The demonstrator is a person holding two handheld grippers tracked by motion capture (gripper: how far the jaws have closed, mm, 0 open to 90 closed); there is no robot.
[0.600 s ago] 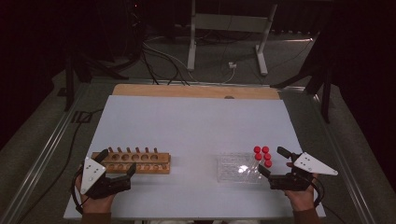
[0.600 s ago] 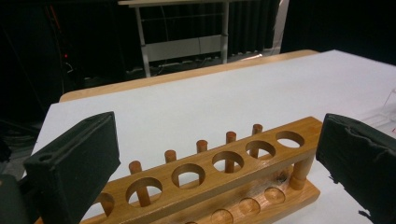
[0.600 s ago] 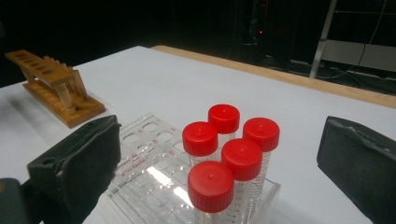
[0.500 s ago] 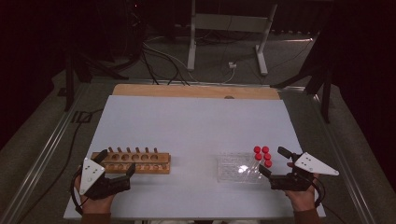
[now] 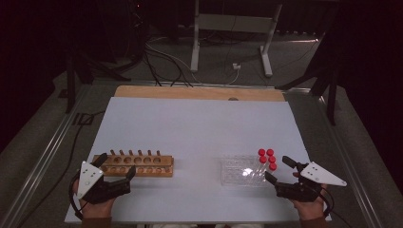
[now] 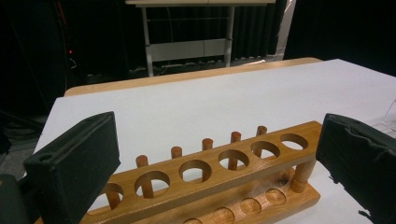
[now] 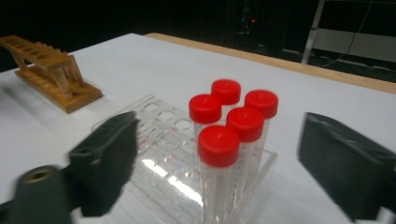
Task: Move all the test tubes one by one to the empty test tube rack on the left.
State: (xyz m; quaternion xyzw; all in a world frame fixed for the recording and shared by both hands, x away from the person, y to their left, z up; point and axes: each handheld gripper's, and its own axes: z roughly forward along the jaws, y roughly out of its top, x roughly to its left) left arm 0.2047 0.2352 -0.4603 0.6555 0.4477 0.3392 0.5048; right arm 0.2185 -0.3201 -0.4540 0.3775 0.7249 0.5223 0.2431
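Looking from above, the left gripper point(image 5: 115, 167) rests spread open at the near end of the wooden rack point(image 5: 135, 164), its jaws just beside the rack's left part. The right gripper point(image 5: 277, 169) also stands open, and the clear rack point(image 5: 240, 171) with five red-capped tubes point(image 5: 267, 159) is just in front of it.

From the left gripper view, the wooden rack point(image 6: 219, 177) lies between the wide jaws, not pinched.

From the right gripper view, the red-capped tubes point(image 7: 231, 119) stand between the open jaws, untouched; the wooden rack point(image 7: 49, 72) is far to the left.
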